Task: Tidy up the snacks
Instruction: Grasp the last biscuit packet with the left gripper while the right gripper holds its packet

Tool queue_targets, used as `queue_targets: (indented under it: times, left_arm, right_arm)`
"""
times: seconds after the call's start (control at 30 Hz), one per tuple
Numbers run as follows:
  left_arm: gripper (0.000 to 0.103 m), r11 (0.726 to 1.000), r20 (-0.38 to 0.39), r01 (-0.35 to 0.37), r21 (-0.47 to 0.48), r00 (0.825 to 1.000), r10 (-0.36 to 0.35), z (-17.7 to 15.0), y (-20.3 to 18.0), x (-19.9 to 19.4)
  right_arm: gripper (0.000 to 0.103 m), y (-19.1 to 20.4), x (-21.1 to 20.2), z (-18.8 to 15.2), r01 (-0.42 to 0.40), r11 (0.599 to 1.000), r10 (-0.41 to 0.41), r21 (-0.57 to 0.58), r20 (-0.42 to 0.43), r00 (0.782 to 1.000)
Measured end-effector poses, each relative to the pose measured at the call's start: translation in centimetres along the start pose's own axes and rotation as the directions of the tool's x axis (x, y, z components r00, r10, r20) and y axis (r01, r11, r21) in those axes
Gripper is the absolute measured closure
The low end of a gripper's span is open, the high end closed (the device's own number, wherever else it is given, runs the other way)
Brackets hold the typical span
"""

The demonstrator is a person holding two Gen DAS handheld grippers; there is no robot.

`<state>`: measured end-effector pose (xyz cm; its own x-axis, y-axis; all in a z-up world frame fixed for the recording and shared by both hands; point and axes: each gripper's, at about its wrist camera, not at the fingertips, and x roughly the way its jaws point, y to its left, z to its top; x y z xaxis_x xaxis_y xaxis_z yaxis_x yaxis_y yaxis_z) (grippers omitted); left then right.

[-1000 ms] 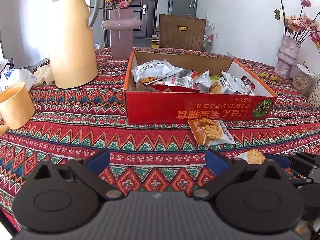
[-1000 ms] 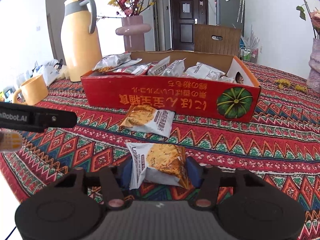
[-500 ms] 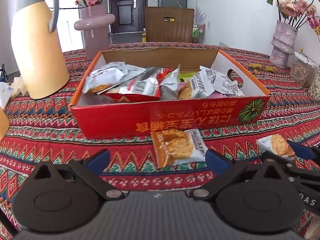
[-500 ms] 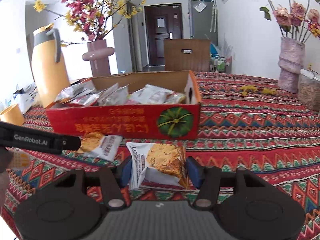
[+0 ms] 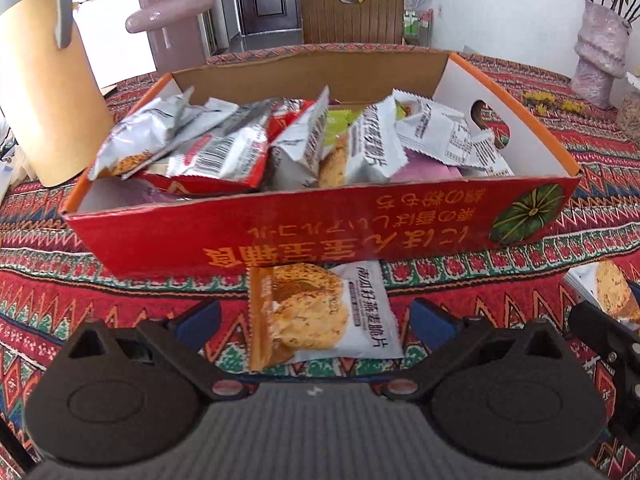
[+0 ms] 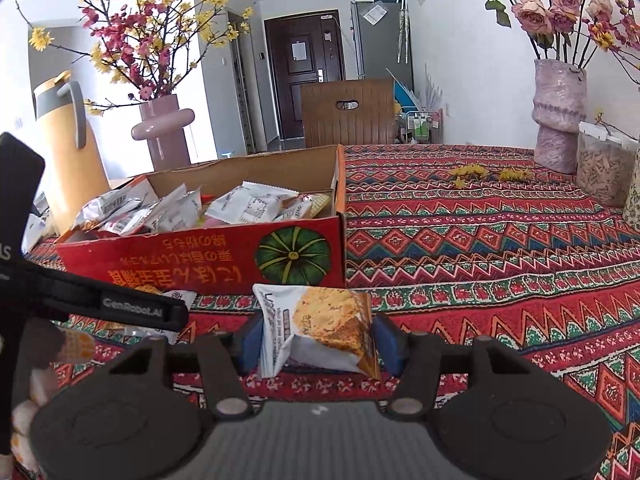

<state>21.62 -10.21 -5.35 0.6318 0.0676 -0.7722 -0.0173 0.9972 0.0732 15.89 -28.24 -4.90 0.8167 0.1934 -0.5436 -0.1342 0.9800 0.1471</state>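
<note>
Right gripper [image 6: 318, 338] pinching cracker pack [image 6: 320, 330] between fingers, left gripper [image 5: 316, 318] gaping around, seemingly not touching, second pack [image 5: 320, 316], box [image 5: 320, 236] lying ahead.

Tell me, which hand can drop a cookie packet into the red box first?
Probably the right. The right gripper already pinches a cookie packet near the red box. The left gripper is open around a packet lying on the tablecloth.

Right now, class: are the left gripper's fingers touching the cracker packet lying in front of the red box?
Apart. The left wrist view shows tablecloth between each of the fingers and the cracker packet.
</note>
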Motion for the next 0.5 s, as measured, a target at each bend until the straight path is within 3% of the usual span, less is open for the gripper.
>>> queue_targets:
  times: [0.1, 0.17, 0.5]
  left_arm:
    - [0.013, 0.999, -0.008, 0.032, -0.023, 0.999, -0.032, 0.0, 0.1, 0.4]
    - [0.025, 0.999, 0.001, 0.048, -0.016, 0.999, -0.048, 0.0, 0.1, 0.2]
    - [0.047, 0.995, 0.019, 0.096, -0.020, 0.995, -0.096, -0.6, 1.2, -0.9]
  right_arm:
    - [0.046, -0.2, 0.1, 0.0, 0.000, 1.000, 0.000, 0.003, -0.002, 1.000]
    - [0.046, -0.2, 0.0, -0.1, 0.001, 1.000, -0.001, 0.005, -0.002, 1.000]
    - [0.046, 0.2, -0.1, -0.3, -0.004, 1.000, 0.004, 0.003, -0.007, 1.000]
